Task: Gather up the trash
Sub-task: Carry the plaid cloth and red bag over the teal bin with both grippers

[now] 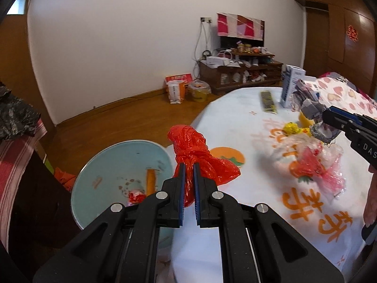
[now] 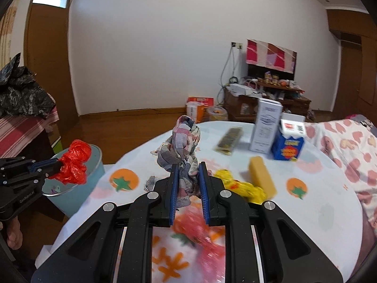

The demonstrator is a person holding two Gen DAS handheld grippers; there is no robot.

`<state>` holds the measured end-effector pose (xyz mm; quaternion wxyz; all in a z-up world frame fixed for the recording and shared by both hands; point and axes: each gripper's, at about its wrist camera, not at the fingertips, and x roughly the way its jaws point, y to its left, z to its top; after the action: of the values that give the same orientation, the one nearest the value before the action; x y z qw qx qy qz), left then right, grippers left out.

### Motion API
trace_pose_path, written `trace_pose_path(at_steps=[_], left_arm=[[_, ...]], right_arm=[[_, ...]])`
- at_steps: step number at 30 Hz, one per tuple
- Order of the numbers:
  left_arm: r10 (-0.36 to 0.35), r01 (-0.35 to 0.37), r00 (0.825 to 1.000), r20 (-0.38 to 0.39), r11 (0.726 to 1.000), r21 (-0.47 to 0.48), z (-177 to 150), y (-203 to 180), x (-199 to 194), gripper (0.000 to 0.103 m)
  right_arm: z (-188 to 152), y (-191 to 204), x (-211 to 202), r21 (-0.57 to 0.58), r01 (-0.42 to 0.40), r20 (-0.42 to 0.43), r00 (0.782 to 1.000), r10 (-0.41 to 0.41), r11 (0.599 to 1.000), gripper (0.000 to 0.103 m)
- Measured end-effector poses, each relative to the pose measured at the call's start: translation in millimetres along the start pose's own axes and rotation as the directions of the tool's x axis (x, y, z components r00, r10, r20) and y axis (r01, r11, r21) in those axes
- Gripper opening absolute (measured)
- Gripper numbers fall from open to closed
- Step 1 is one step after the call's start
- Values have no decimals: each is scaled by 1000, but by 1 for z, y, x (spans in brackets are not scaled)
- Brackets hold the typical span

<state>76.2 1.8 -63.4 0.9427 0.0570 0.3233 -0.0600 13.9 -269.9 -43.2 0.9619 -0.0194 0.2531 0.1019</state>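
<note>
- The left gripper (image 1: 188,167) is clenching a knotted red plastic bag (image 1: 198,155), carrying it in the air at the table's edge, above the rim of a pale blue bin (image 1: 113,158) that is standing on the floor beside the table.
- The right gripper (image 2: 188,168) is gripping a crumpled checked cloth (image 2: 183,141), lifting it clear above the round table (image 2: 318,212) and its fruit-print covering.
- Scraps are lying in the bottom of the bin, among them an orange stick-shaped piece (image 1: 150,181).
- A yellow wrapper (image 2: 238,184), a yellow block (image 2: 261,176) and a clear pink-tinted plastic wrapper (image 1: 315,165) are lying on the table near the right gripper.
- A white carton (image 2: 266,125), a blue carton (image 2: 287,146) and a dark flat packet (image 2: 229,139) are sitting farther back on the table.
</note>
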Motion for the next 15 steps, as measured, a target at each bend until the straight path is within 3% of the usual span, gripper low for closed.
trace_pose_path(at_steps=[15], left_arm=[[105,-105,994,43,994,-16,-1,34,-4,7]], right_arm=[[11,55,36,-75,-81,6,997,82,994,18]])
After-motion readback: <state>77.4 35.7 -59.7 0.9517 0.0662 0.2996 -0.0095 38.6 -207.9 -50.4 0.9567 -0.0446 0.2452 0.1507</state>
